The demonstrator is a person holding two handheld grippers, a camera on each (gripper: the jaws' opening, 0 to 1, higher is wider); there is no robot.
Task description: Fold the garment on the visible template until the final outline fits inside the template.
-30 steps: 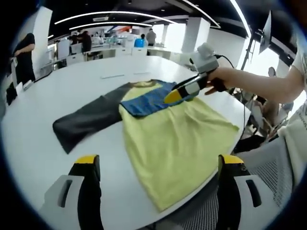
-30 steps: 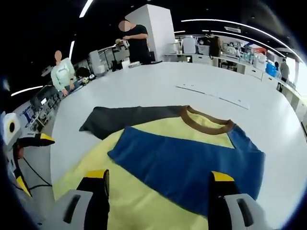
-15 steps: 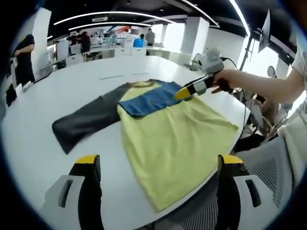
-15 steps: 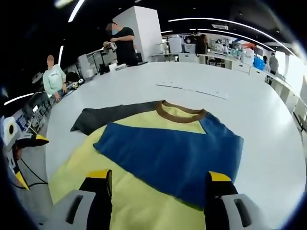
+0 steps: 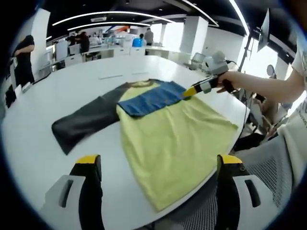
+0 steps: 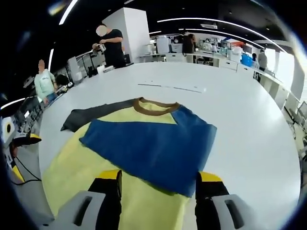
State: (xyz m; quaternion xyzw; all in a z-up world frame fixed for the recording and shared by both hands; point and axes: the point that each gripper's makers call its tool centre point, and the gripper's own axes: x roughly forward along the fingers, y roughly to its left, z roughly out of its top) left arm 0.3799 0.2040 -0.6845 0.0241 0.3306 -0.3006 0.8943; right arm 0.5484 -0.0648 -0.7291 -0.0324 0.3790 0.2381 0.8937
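A yellow T-shirt (image 5: 168, 139) lies flat on the white table (image 5: 43, 100), collar away from me. Its dark grey sleeve (image 5: 84, 122) is spread out to the left. Its blue sleeve (image 5: 151, 98) is folded across the chest. My left gripper (image 5: 158, 163) hovers open at the near table edge, below the hem. A hand holds my right gripper (image 5: 192, 91) just off the blue sleeve's right edge. In the right gripper view its jaws (image 6: 158, 179) stand apart over the blue sleeve (image 6: 148, 148) and the brown collar (image 6: 153, 105). Thin marks (image 6: 172, 88) lie on the table beyond the collar.
The table's curved edge runs close under the shirt's hem and right side. A mesh chair (image 5: 271, 163) stands at the right. The left gripper (image 6: 21, 141) shows at the far left off the table edge. People stand at benches behind (image 6: 108, 45).
The right gripper has drawn back off the blue sleeve toward the shirt's right edge, and its jaws have come somewhat closer together. The shirt and left gripper have barely moved.
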